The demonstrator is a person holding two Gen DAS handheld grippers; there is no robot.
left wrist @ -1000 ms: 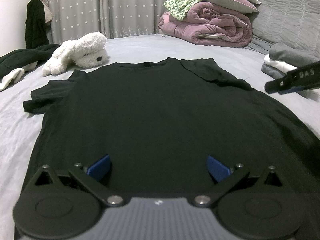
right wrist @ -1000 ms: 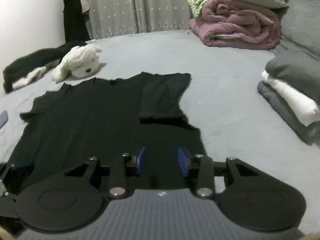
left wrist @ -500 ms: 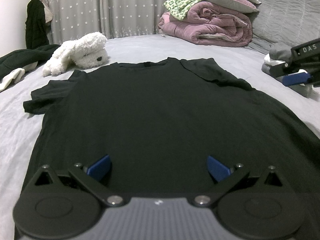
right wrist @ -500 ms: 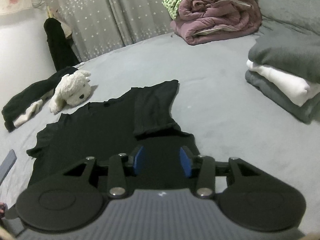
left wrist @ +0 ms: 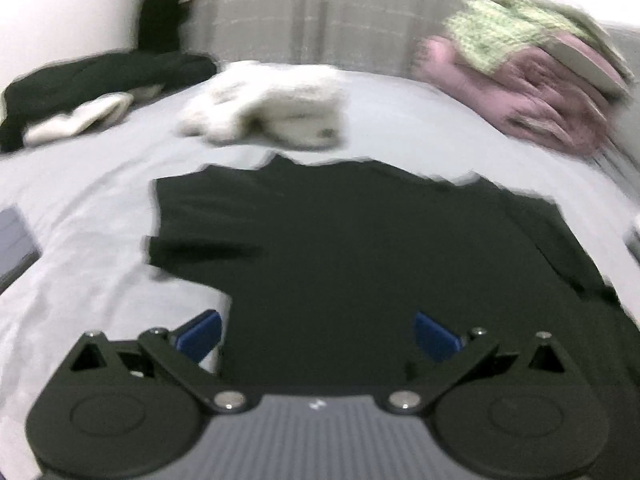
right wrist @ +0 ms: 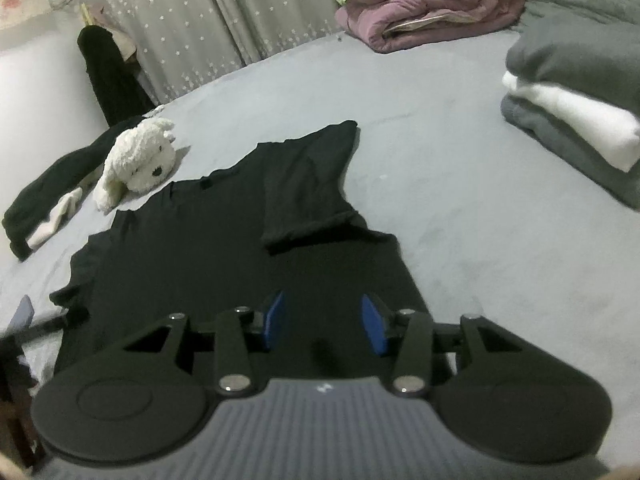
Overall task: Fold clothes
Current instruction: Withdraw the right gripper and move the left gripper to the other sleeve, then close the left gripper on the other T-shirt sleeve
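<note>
A black T-shirt (right wrist: 192,248) lies flat on the grey bed (right wrist: 460,208), collar away from me. Its right sleeve (right wrist: 308,192) is folded in over the body, and its left sleeve (left wrist: 188,216) sticks out sideways. My left gripper (left wrist: 318,336) is open wide above the shirt's lower left edge, with nothing between its blue pads (left wrist: 200,334); this view is blurred by motion. My right gripper (right wrist: 324,324) hovers over the shirt's lower right part. Its jaws are opening and its pads (right wrist: 274,322) hold nothing.
A white plush toy (right wrist: 140,160) lies beyond the collar. A dark garment (right wrist: 48,188) sits at the far left. A pink quilt (right wrist: 432,4) is piled at the back. Folded grey and white clothes (right wrist: 572,120) are stacked at the right. A flat grey object (left wrist: 16,240) lies at the left edge.
The left gripper has swept quickly to the left, so the shirt's left sleeve and side edge now sit ahead of it. The right gripper's jaws have widened and its view has rolled.
</note>
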